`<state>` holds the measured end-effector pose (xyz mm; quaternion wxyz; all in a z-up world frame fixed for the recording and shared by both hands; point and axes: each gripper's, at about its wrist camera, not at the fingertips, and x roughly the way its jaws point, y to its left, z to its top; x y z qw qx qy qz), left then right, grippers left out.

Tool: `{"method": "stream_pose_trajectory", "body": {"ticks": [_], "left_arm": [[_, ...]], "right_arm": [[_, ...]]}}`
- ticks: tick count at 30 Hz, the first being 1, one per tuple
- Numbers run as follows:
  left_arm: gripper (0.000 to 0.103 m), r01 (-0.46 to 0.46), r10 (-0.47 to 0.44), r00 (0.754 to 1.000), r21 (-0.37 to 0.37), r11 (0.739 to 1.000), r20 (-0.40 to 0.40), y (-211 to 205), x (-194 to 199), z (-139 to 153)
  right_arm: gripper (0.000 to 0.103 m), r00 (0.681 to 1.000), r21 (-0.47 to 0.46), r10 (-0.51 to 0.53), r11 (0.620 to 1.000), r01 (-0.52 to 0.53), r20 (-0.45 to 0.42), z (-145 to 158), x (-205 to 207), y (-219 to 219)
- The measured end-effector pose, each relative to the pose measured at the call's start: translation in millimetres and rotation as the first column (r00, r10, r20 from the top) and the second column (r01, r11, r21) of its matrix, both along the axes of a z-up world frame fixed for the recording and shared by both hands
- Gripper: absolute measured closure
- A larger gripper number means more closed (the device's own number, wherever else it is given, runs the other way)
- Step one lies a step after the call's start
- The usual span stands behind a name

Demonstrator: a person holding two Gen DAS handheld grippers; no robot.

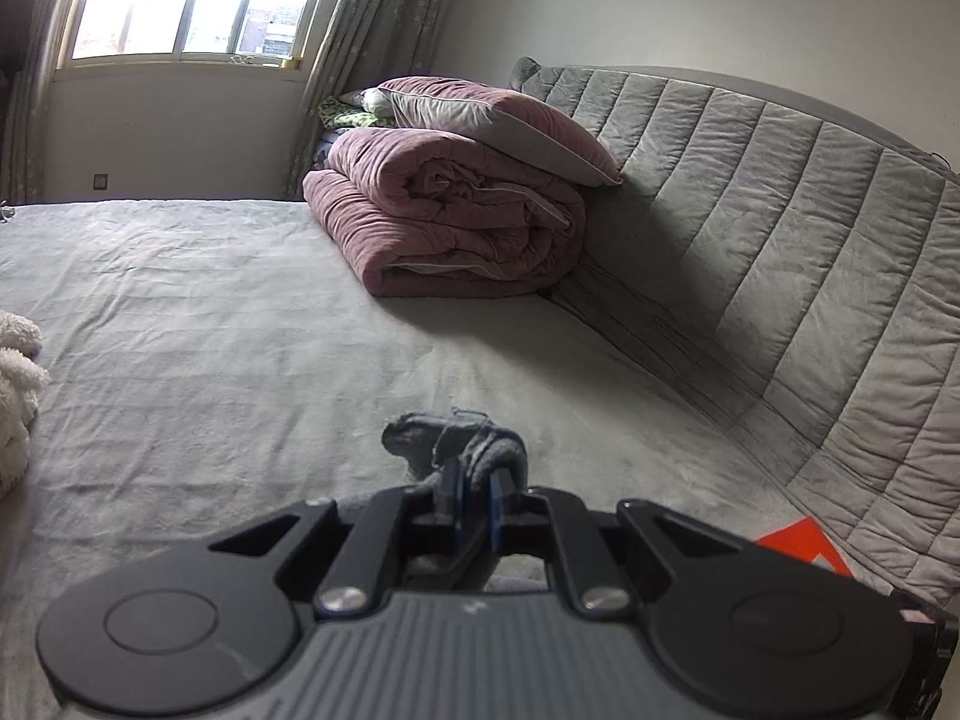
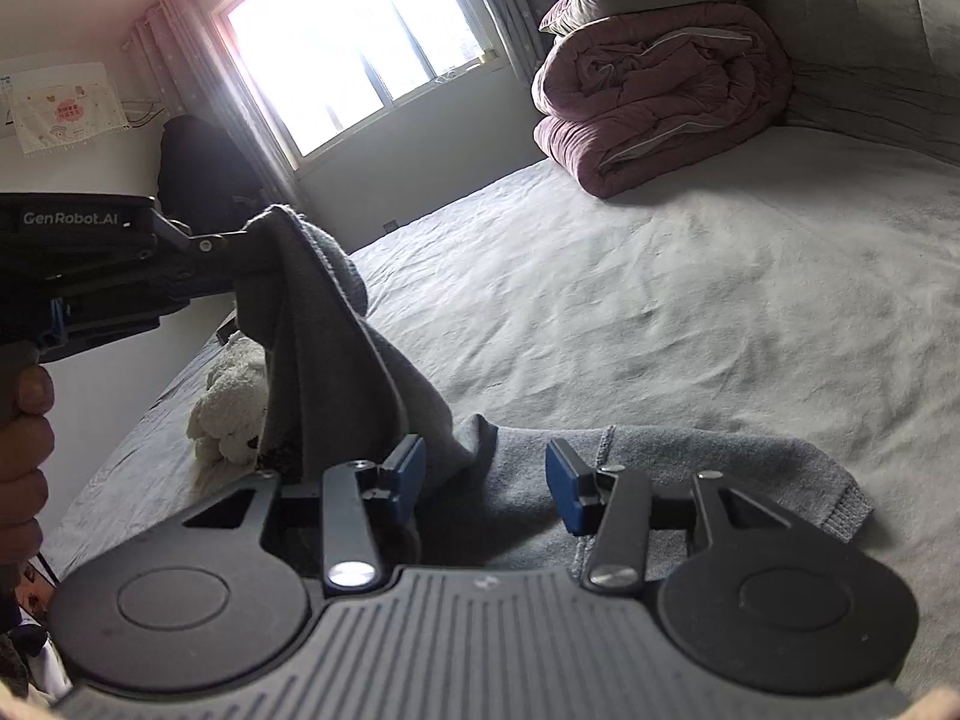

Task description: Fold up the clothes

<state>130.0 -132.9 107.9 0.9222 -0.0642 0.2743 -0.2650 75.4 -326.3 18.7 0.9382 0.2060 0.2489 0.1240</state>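
My left gripper (image 2: 240, 264) has its fingers (image 1: 480, 504) clamped on a bunch of the grey sweater (image 2: 336, 360), lifting one end clear of the bed (image 2: 660, 312) so the cloth hangs from it in a slack drape. The rest of the sweater lies flat on the sheet right under my right gripper (image 2: 486, 483), with a ribbed cuff (image 2: 846, 510) stretched out to the right. My right fingers (image 2: 405, 471) stand apart with nothing pinched; the knit passes beneath and between them, and the pads do not press on it.

I judge this knit soft, light and floppy: it sags wherever it is not held, keeps no crease by itself, and will stretch if I pull only one point. It looks fuzzy rather than slick, so a pinch should hold, though a thin bite could slip out of a single layer. The best places to hold, I think, are the firmer edges: the hem, the shoulder seam or the ribbed cuff, gathering a fold of cloth rather than one ply. With my right I would take the edge lying near the fingers, well apart from my left hold, so the cloth spans flat.

A white plush toy (image 2: 231, 408) lies near the hanging part.
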Motion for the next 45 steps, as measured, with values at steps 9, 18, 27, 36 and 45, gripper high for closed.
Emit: {"method": "stream_pose_trajectory", "body": {"ticks": [9,18,27,36,45], "left_arm": [[0.095,0.099,-0.101,0.994,-0.036,0.994,-0.052,5.0,-15.5,-15.0],[0.094,0.105,-0.107,0.993,-0.039,0.994,-0.046,17.1,-27.5,-17.1],[0.06,0.062,-0.062,0.998,-0.017,0.998,-0.005,42.7,-41.0,-23.4],[0.037,-0.04,0.048,0.997,0.121,0.992,-0.06,68.1,-44.7,-68.6],[0.036,-0.065,0.093,0.987,0.212,0.975,-0.129,74.5,-44.4,-104.3]], "right_arm": [[0.047,0.992,0.068,0.119,0.99,-0.121,0.036,0.6,1.3,22.1],[0.09,0.994,0.088,0.108,0.99,-0.11,0.033,-1.4,0.8,32.3],[0.092,1.0,0.067,-0.012,0.998,0.012,0.003,-4.0,-0.4,14.1],[0.092,0.996,0.08,-0.076,0.994,0.079,-0.04,-0.1,-10.1,-13.0],[0.092,0.988,0.054,-0.133,0.989,0.137,-0.075,0.0,-24.2,-41.7]]}}
